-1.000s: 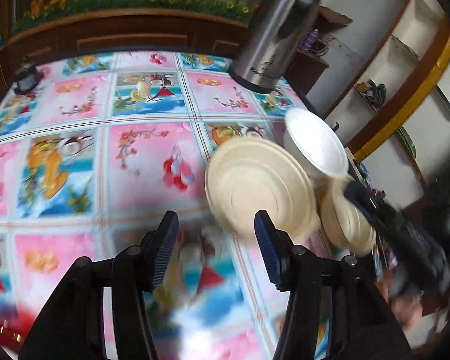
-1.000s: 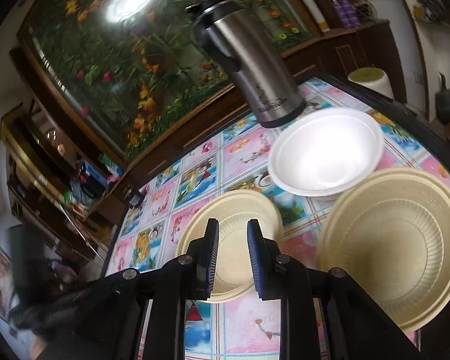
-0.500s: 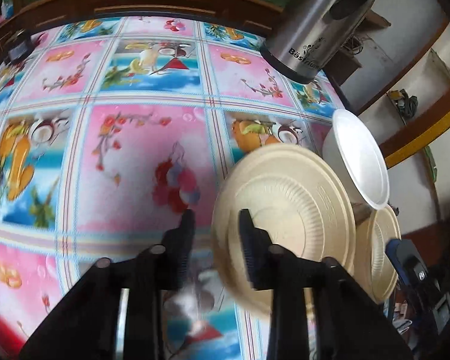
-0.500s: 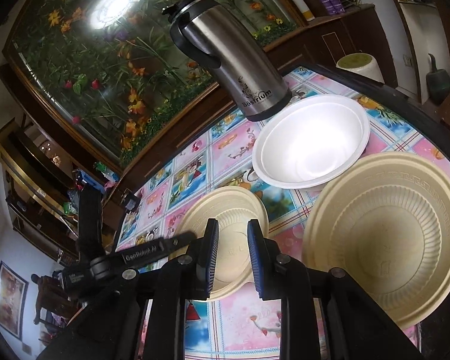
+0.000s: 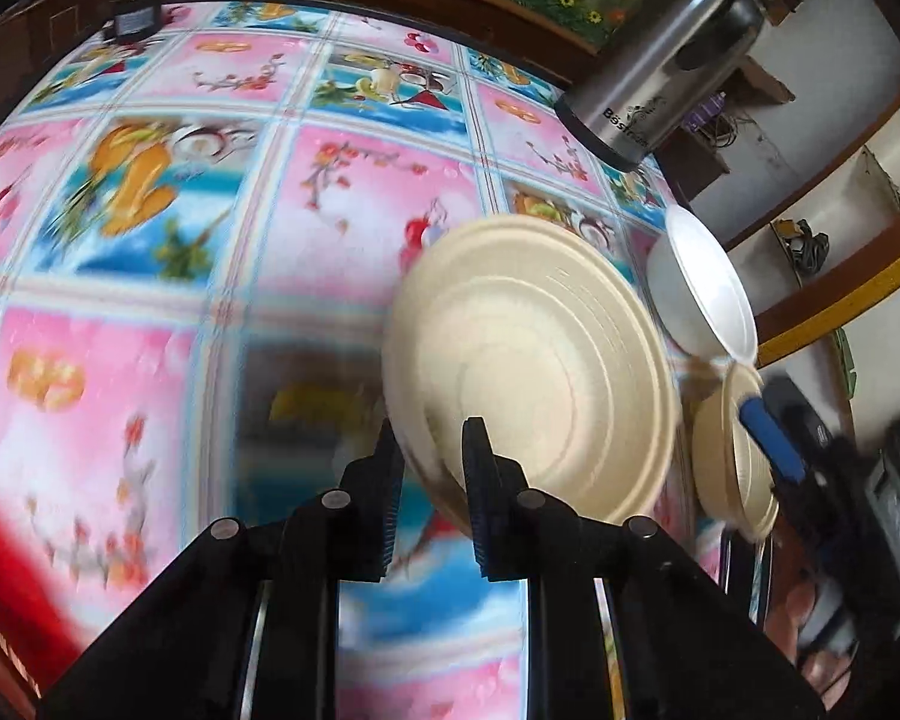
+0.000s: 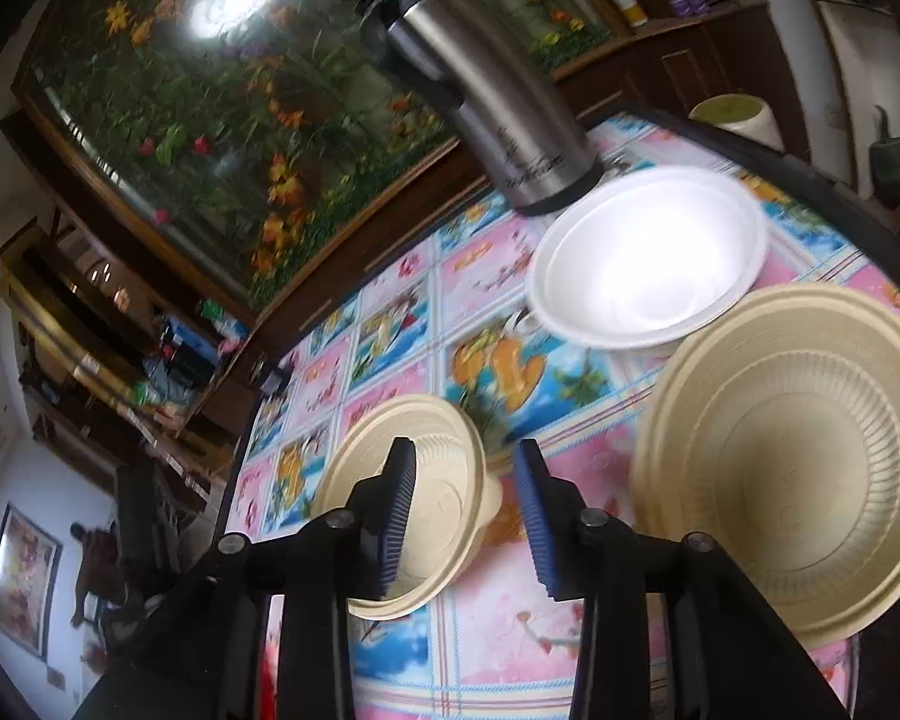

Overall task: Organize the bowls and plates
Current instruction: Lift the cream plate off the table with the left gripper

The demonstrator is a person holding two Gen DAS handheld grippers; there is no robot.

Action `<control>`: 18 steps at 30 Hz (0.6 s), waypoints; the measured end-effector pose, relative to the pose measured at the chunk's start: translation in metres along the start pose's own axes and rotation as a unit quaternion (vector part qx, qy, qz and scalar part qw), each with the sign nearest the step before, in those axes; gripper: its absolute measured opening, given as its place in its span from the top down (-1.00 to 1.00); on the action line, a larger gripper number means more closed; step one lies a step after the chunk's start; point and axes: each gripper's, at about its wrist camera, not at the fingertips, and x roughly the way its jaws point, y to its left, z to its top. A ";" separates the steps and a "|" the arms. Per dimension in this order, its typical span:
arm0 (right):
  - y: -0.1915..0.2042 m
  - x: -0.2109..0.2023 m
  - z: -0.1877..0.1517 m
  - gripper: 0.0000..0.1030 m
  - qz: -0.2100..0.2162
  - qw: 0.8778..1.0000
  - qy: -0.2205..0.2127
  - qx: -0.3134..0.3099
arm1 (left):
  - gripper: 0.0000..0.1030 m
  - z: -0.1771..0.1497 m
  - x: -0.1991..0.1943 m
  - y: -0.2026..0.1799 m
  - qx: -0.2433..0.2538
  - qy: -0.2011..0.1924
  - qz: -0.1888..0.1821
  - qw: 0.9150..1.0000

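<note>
My left gripper (image 5: 431,468) is shut on the near rim of a small beige bowl (image 5: 540,372), which tilts up off the flowered tablecloth (image 5: 150,240). The same bowl shows in the right wrist view (image 6: 450,468), behind the fingers of my right gripper (image 6: 468,504), which is open and empty. A large beige bowl (image 6: 804,450) sits to the right of it, and a white bowl (image 6: 648,258) lies farther back. Both also show at the right in the left wrist view, the white bowl (image 5: 705,288) above the large beige bowl (image 5: 732,456).
A steel thermos jug (image 5: 660,66) stands at the table's far right corner, seen also in the right wrist view (image 6: 498,114) just behind the white bowl. A small dark jar (image 5: 135,12) stands at the far left edge. Wooden cabinets ring the table.
My left gripper has closed on the small beige bowl's rim and tipped it up. My right gripper has opened and moved slightly back from the bowls.
</note>
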 end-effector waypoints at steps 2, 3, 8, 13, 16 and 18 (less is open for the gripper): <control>0.007 0.004 -0.005 0.28 0.009 1.000 0.014 -0.010 | 0.68 -0.017 -0.012 0.006 -0.001 -0.014 0.004 1.000; 0.010 0.007 -0.007 0.28 0.010 1.000 0.021 -0.018 | 0.68 -0.025 -0.018 0.011 -0.006 -0.021 0.005 1.000; 0.022 0.021 -0.019 0.27 0.001 0.998 0.055 -0.041 | 0.52 -0.038 -0.034 0.015 0.008 -0.056 0.030 0.998; 0.031 0.029 -0.029 0.25 -0.005 0.995 0.076 -0.060 | -0.15 -0.038 -0.041 0.006 0.059 -0.106 0.080 0.989; 0.036 0.034 -0.037 0.26 -0.014 0.993 0.092 -0.073 | -0.14 -0.036 -0.039 0.004 0.080 -0.120 0.092 0.985; 0.033 0.037 -0.041 0.26 -0.028 0.992 0.102 -0.067 | -0.14 -0.034 -0.034 0.007 0.081 -0.125 0.095 0.984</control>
